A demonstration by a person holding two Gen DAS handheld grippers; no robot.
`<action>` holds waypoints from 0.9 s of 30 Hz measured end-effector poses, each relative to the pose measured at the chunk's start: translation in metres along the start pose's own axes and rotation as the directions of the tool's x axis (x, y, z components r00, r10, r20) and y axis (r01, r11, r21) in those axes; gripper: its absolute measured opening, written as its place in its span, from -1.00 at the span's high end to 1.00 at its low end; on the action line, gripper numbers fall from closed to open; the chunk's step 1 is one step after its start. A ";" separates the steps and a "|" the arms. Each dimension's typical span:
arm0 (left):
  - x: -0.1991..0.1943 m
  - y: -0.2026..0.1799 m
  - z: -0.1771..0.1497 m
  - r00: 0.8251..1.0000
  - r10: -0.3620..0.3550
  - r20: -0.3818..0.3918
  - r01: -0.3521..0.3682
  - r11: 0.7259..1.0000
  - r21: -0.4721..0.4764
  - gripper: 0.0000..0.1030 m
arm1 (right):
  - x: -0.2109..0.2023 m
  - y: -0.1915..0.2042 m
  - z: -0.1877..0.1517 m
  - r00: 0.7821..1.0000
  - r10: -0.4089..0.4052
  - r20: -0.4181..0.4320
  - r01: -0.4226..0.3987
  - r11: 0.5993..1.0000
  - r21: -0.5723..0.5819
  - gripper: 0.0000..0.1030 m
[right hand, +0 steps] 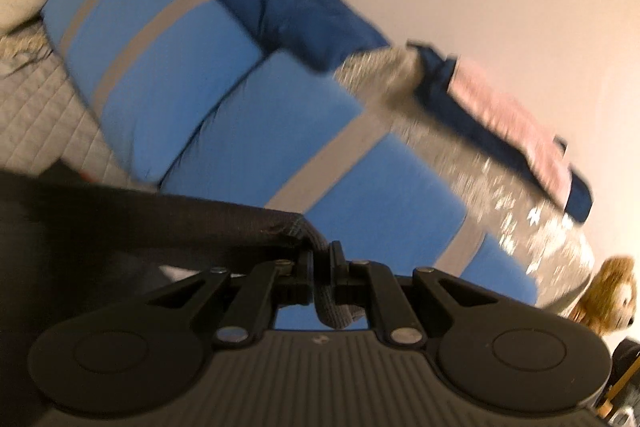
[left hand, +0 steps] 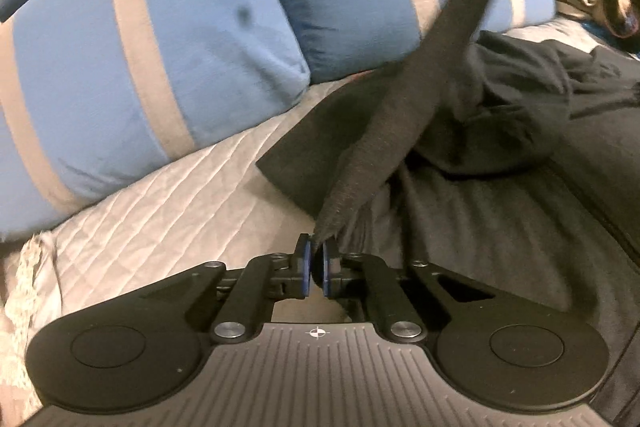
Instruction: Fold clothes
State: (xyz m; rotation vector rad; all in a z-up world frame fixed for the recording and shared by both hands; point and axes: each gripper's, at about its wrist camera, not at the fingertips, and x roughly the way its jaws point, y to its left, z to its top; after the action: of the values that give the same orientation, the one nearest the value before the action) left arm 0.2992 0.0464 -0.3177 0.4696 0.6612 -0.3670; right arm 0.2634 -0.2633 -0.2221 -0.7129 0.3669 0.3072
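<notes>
1. left gripper (left hand: 316, 247) has its blue-padded jaws pinched nearly together on an edge of the dark garment (left hand: 460, 155). the pinched strip runs up from the tips toward 1 o'clock, taut, right out to the top of the left view.
2. the rest of that garment lies rumpled on the grey quilted bedspread (left hand: 160, 219), mostly from 12 to 3 o'clock of the left tips, with a flat corner poking out at about 11.
3. right gripper (right hand: 322, 251) is clamped on another bit of the same dark garment (right hand: 160, 223). a grey ribbed hem is squeezed between the jaws and hangs down behind them.
4. from the right tips the cloth stretches off toward 9 o'clock and fills the left edge of that view, lifted up off the bed.
5. behind it all, around 11 to 2 o'clock, sit the blue pillows (right hand: 168, 67) with grey stripes, and a navy cloth (right hand: 288, 7) is draped over them.
6. a stuffed toy (right hand: 608, 291) sits off at 3 o'clock in the right view. everything's kinda blurry.
</notes>
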 end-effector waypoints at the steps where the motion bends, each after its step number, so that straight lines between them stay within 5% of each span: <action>1: 0.000 0.000 -0.001 1.000 0.006 -0.001 -0.006 1.000 0.003 0.87 | 0.000 0.002 -0.010 1.000 0.009 -0.015 -0.009 1.000 0.006 0.87; 10: -0.001 -0.002 -0.004 1.000 0.027 -0.012 -0.026 1.000 0.017 0.87 | -0.014 0.035 -0.102 0.986 0.107 -0.125 -0.101 0.993 0.054 0.87; 17: -0.002 0.001 -0.007 1.000 0.015 -0.011 -0.015 1.000 0.023 0.87 | -0.027 0.084 -0.165 0.952 0.214 -0.219 -0.231 0.971 -0.056 0.88; 27: 0.003 -0.002 -0.007 0.999 0.033 -0.025 -0.032 0.998 0.047 0.86 | -0.041 0.127 -0.198 0.903 0.319 -0.286 -0.384 0.900 -0.207 0.88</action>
State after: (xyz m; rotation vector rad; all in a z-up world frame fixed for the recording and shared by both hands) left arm 0.2973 0.0480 -0.3251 0.5300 0.6705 -0.3470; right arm 0.1333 -0.3133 -0.4155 -0.9465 0.7067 0.6251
